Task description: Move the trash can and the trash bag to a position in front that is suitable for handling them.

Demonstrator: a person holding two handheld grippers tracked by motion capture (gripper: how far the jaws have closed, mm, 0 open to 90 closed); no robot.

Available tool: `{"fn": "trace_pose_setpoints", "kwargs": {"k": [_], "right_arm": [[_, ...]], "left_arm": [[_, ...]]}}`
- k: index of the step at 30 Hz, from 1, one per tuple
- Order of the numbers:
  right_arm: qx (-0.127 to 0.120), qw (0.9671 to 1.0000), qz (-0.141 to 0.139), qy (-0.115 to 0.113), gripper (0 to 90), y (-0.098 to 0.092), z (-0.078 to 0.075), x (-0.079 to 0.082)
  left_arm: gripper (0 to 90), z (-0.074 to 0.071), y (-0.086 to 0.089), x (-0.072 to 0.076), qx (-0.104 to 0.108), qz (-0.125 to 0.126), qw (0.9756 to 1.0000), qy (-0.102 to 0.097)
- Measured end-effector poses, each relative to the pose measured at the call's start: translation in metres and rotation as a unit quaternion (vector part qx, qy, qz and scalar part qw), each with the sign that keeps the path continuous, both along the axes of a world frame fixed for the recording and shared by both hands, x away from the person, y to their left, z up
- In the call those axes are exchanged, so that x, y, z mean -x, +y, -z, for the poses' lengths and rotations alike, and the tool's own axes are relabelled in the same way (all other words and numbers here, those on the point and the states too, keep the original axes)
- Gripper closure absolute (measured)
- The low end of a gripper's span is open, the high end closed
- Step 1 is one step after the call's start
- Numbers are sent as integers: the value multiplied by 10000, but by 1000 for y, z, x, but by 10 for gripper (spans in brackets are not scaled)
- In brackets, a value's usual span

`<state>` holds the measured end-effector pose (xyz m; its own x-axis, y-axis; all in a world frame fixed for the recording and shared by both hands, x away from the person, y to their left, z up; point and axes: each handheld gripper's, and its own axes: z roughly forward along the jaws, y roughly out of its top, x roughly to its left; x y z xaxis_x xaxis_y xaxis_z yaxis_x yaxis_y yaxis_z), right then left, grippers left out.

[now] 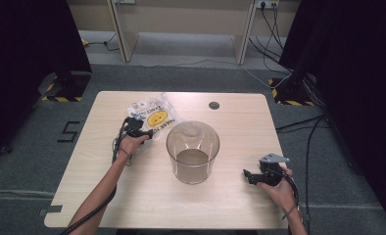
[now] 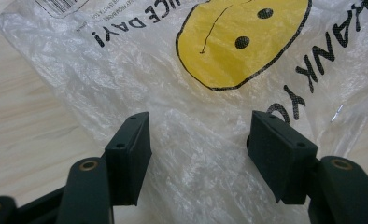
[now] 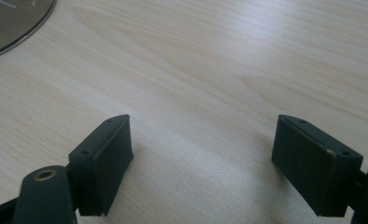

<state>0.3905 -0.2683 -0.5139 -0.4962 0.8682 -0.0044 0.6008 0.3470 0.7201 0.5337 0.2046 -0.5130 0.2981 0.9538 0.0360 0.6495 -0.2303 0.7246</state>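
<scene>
Clear crinkled plastic bag (image 2: 187, 116) — yellow smiley face, black lettering — lying flat on the table's far-left part

Thin crinkled glossy plastic bag (image 2: 140, 84) on matt pale wood-grain table (image 3: 229, 60).

The left hand-held gripper (image 1: 143, 132) is reached forward on a stretched forearm, and its jaws stand apart with a clear gap. The right hand-held gripper (image 1: 248, 176) is kept close to the body, pointing left, jaws wide open.
</scene>
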Motion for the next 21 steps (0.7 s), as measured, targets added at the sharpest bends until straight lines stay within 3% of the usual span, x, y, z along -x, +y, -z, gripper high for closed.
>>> {"fn": "trace_pose_setpoints", "kwargs": {"k": [9, 15, 18, 21], "right_arm": [[14, 10000, -13, 16, 206, 3, 0, -6], [-24, 10000, 60, 74, 251, 4, -3, -12], [-126, 9999, 70, -64, 260, 8, -6, -19], [-171, 9994, 35, -284, 265, 17, -13, -30]], "left_arm": [[380, -1, -44, -9, 57, 480, 9988, 9], [373, -1, -66, -11, 248, 808, 9964, 55], [365, -1, -73, -9, 361, 992, 9944, 51], [345, -5, -74, -6, 494, 1016, 9936, -24]]}}
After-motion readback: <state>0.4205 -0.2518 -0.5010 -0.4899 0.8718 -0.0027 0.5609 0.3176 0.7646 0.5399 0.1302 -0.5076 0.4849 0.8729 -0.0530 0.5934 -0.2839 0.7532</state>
